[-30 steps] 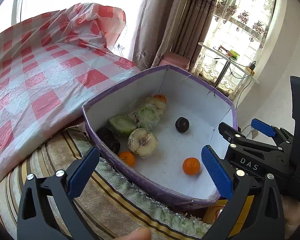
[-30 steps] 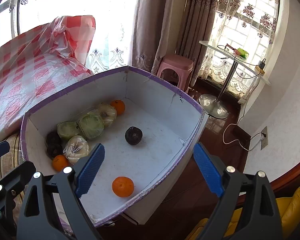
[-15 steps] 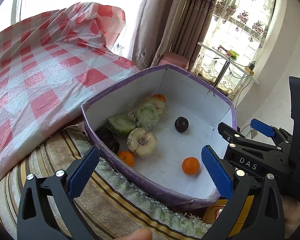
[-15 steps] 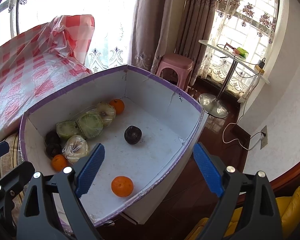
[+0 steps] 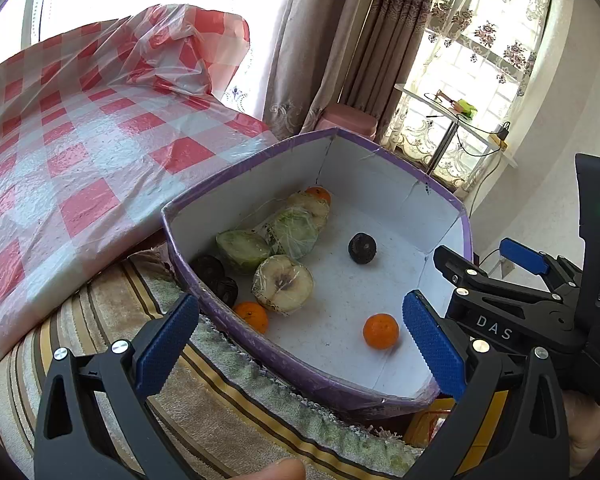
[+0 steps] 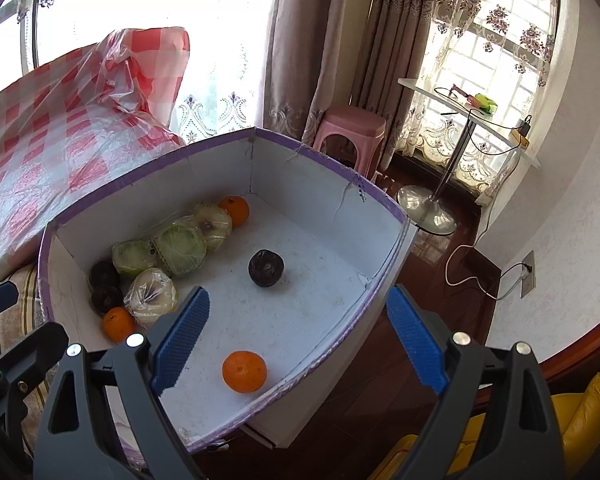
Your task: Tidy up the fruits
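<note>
**Fruit in the box, both tools empty**

Grippers first: your left gripper (image 5: 300, 344) and right gripper (image 6: 296, 336) both stand wide open, holding nothing. In the right wrist view, the purple-edged box (image 6: 328, 168) fills mid-frame. A loose orange (image 6: 244, 371) lies low centre, a dark fruit (image 6: 265, 267) mid-floor, and wrapped fruits (image 6: 178, 250) cluster along the left wall. A pink stool (image 6: 354, 122) stands beyond.

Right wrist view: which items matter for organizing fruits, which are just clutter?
Task items:
- purple-rimmed white cardboard box
- loose orange near the front
- lone dark round fruit mid-box
- wrapped green and pale fruits by the left wall
- both grippers, open and empty: right, left

Lying about:
- pink plastic stool
- red-checked plastic cover
- glass side table
</note>
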The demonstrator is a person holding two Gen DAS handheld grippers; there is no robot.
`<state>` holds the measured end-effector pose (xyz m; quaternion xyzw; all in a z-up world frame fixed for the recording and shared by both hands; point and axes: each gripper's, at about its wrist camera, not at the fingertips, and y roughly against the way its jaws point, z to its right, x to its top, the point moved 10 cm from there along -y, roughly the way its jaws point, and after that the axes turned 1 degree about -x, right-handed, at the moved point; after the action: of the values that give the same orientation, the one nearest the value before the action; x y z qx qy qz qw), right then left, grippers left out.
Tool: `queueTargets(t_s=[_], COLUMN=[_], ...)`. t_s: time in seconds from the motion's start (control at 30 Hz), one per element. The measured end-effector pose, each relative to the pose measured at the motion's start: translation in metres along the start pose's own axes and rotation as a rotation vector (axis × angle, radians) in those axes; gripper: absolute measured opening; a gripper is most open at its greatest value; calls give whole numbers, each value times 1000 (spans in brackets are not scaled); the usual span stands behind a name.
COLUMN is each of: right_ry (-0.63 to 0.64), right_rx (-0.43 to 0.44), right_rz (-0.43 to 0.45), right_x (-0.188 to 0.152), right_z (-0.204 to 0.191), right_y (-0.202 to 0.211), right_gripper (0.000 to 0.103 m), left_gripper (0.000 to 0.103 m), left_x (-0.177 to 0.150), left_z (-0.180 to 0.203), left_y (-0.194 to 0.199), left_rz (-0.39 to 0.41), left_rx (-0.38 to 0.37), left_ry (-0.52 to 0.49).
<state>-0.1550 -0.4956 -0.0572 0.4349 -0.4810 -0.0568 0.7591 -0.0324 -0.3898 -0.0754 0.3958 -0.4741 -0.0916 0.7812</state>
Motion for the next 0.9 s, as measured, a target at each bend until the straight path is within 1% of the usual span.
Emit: queueTargets(t_s=[0.47,0.9], right_ry=[-5,-24], right_rx=[2,-12], right_rz=[-3,-16], right_x=[-1,-5], right_z=[0,8], right_y=[-1,-4], right_gripper=[91,91], left_gripper=[98,98], left_x=[-1,-2], left_z=[3,9], left_y=[-1,-6], left_rz=[-1,-25], left_rx=[-1,-28], left_ry=[-5,-25])
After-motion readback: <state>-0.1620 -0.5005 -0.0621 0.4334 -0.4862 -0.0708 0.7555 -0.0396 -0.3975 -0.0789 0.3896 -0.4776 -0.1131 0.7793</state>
